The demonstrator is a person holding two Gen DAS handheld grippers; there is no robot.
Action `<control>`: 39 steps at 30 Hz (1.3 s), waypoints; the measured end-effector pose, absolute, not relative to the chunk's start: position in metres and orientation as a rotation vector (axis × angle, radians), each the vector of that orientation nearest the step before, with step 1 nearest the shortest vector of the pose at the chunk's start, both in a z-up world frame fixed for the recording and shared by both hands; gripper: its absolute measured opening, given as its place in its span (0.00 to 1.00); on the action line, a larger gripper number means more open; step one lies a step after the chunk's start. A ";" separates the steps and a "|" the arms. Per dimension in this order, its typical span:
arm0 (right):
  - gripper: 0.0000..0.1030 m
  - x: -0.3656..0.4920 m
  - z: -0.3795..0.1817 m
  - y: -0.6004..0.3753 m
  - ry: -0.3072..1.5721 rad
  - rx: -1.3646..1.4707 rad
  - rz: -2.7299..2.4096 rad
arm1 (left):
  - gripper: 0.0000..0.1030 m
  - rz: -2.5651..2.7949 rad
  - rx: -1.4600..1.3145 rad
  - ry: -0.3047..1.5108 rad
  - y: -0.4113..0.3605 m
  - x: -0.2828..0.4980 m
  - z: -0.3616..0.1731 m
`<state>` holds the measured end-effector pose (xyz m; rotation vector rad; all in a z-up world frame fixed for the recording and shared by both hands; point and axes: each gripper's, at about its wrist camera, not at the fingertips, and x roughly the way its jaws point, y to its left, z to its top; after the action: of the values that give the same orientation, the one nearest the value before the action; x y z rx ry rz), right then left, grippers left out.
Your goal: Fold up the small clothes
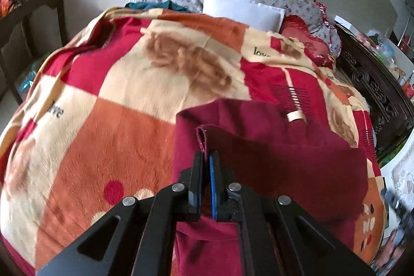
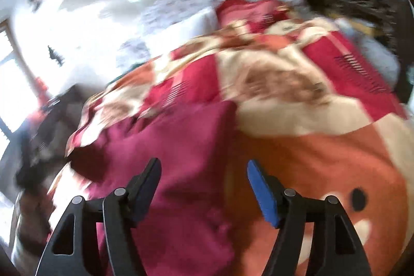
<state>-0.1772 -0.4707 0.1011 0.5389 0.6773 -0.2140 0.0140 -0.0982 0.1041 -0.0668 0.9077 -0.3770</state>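
**Carrying the hem across for a fold**

Our left tool point(image 1: 206, 159) is clenched on the stitched hem corner of the dark maroon knit garment point(image 1: 284, 159), which lies on the red, orange and cream plush blanket point(image 1: 116, 95) covering the bed. Our right tool point(image 2: 204, 170) hangs released above the same cloth. We should grip the matching edge, then move both together, keeping the hem taut and level.
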 end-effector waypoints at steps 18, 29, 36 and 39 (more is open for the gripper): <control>0.02 -0.117 0.066 -0.510 0.803 0.498 -0.335 | 0.05 -0.417 -0.023 0.912 -0.112 0.007 0.085; 0.75 -0.201 0.093 -0.439 0.754 0.391 -0.132 | 0.05 -0.390 -0.071 0.970 -0.100 0.020 0.059; 0.59 -0.187 0.067 -0.420 0.811 0.258 -0.173 | 0.05 -0.377 -0.070 0.971 -0.102 0.019 0.060; 0.20 -0.176 0.065 -0.420 0.799 0.226 -0.212 | 0.05 -0.376 -0.069 0.971 -0.102 0.019 0.060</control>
<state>-0.1763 -0.4197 0.0653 0.2263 0.7994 -0.2122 0.0185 -0.1019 0.0599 -0.0688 0.9711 -0.3760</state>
